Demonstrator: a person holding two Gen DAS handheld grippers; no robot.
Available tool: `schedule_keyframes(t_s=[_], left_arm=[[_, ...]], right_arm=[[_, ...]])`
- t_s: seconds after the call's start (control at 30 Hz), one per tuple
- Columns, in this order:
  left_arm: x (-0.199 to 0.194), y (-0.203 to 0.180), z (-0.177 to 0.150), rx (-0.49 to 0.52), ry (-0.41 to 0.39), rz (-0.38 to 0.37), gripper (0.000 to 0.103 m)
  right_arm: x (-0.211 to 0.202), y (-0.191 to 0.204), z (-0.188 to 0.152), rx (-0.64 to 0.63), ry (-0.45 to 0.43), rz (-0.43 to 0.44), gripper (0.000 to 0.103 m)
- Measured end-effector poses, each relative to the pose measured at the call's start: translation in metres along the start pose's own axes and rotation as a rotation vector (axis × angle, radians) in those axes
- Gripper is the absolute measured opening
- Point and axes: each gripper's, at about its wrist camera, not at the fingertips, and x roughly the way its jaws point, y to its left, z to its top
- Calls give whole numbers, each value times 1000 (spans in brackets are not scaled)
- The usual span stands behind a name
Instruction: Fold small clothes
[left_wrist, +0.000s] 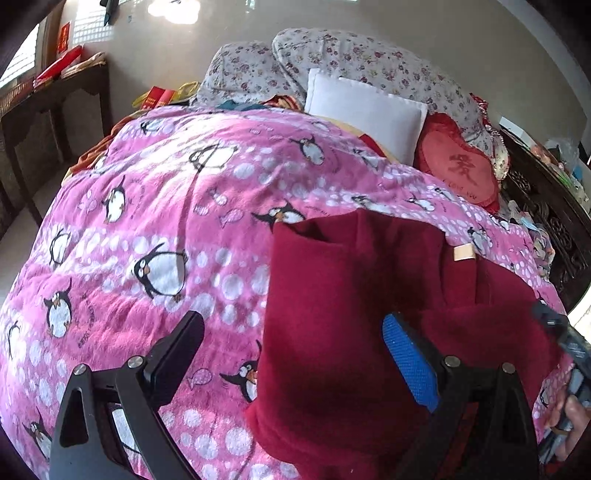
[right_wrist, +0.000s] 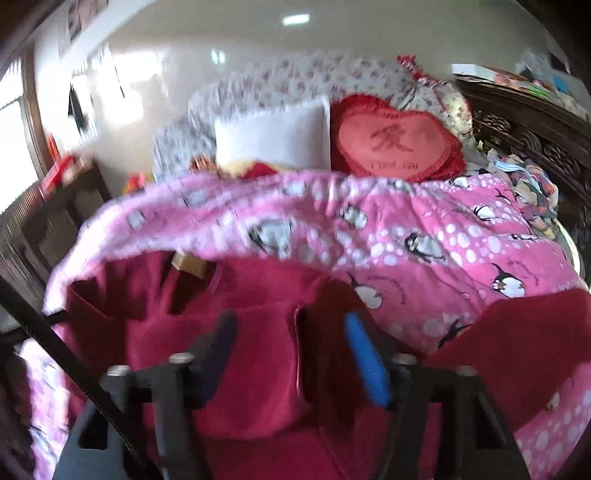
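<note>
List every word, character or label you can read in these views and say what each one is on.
"爱": large character stitched on the red heart-shaped cushion.
Smaller line under it on the cushion: too blurred to read.
Curved print beside the penguins on the pink blanket: too small to read.
Tan tag on the dark red garment: no legible text.
Red papers on the side table: too small to read.

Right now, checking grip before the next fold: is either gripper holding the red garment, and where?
Neither. The left gripper stands wide open over the red garment's edge; the right gripper's pads straddle a fold without pressing.
</note>
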Motion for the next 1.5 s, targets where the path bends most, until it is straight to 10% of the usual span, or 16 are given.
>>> schedule_keyframes(t_s=[0.1, 0.33, 0.93, 1.03, 1.37, 1.5], left_arm=[[2, 4, -3, -17, 15, -6, 97], [-6, 2, 3, -16, -39, -9, 97], [-2, 0, 0, -22, -12, -18, 97], [-3, -1, -3, -6, -10, -2, 97], [-7, -3, 3, -21, -36, -13, 97], [8, -23, 0, 24, -21, -2, 97]], right_arm=[[19, 0, -4, -19, 45, -7, 15], [-52, -6, -7, 8, -97, 55, 13], [-33, 6, -15, -81, -67, 20, 44], [-15, 9, -15, -109, -31, -23, 6], [-90, -18, -9, -75, -210, -79, 4], [-78, -41, -13, -3, -139, -92, 4]])
